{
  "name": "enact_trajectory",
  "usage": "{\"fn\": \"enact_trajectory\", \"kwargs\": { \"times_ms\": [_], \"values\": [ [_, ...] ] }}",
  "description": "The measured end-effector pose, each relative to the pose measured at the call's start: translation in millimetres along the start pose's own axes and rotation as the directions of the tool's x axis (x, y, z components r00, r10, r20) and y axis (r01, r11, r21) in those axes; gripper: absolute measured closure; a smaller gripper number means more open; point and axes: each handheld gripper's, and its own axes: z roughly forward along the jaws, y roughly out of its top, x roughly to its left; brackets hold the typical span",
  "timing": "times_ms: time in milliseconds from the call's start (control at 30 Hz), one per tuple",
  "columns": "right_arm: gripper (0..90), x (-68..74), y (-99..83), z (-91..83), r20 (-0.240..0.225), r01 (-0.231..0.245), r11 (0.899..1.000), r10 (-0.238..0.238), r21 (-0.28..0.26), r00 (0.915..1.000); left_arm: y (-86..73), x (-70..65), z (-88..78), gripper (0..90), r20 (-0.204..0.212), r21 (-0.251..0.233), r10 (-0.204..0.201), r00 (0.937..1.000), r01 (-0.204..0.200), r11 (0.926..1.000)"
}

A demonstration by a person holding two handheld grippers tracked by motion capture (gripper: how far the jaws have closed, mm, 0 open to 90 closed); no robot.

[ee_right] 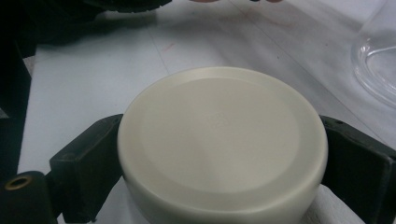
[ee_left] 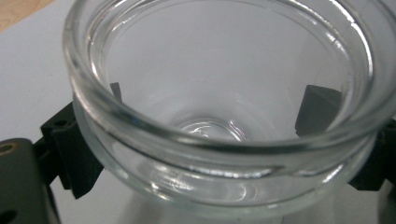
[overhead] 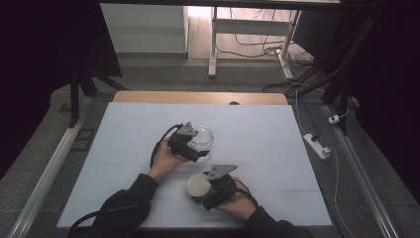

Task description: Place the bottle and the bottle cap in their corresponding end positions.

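A clear glass jar [overhead: 202, 137] stands near the middle of the white table, mouth up and empty. My left gripper [overhead: 198, 150] is shut on it; in the left gripper view the jar [ee_left: 224, 107] sits between the two black jaws, which press its sides. A round cream lid [overhead: 198, 185] lies flat in front of it, nearer the person. My right gripper [overhead: 200, 191] is shut on that lid; in the right gripper view the lid [ee_right: 219, 140] is clamped by a jaw at each edge, and the jar's rim [ee_right: 373, 70] shows at the far right.
The white table surface [overhead: 257, 144] has open room to the left, right and back. A wooden strip [overhead: 198, 97] runs along its far edge. Beyond it are a desk frame and floor cables; a power strip [overhead: 317, 145] lies off the right side.
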Motion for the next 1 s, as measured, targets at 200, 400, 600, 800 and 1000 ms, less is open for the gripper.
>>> {"fn": "enact_trajectory", "kwargs": {
  "times_ms": [200, 400, 600, 800, 1000],
  "values": [
    [6.8, -0.3, 0.5, 2.5, 0.015, -0.006, 0.999, 0.006, 0.033, 0.9999, -0.8, 1.0, -0.2, 7.4, 0.004, -0.001, -0.001, 1.0000, 0.001, 1.0000],
    [6.8, -1.8, 0.5, 3.5, 0.027, -0.023, 0.999, 0.021, 0.048, 0.9994, -1.0, 1.3, 0.2, 7.2, 0.006, -0.003, -0.007, 1.0000, 0.007, 1.0000],
    [6.0, -3.0, 0.7, 3.1, 0.028, -0.040, 0.998, 0.038, 0.047, 0.9989, -0.4, 2.0, 0.4, 6.5, 0.012, 0.000, -0.010, 0.9999, 0.010, 1.0000],
    [5.2, -3.0, 0.6, 2.6, 0.025, -0.039, 0.998, 0.038, 0.041, 0.9990, 1.2, 2.0, 0.7, 4.0, 0.008, 0.004, -0.029, 0.9996, 0.029, 0.9996],
    [4.5, -2.6, 0.6, 2.0, 0.023, -0.037, 0.999, 0.036, 0.037, 0.9991, 1.1, 4.8, -2.0, 0.8, 0.022, -0.005, -0.050, 0.9985, 0.050, 0.9987]
  ]
}}
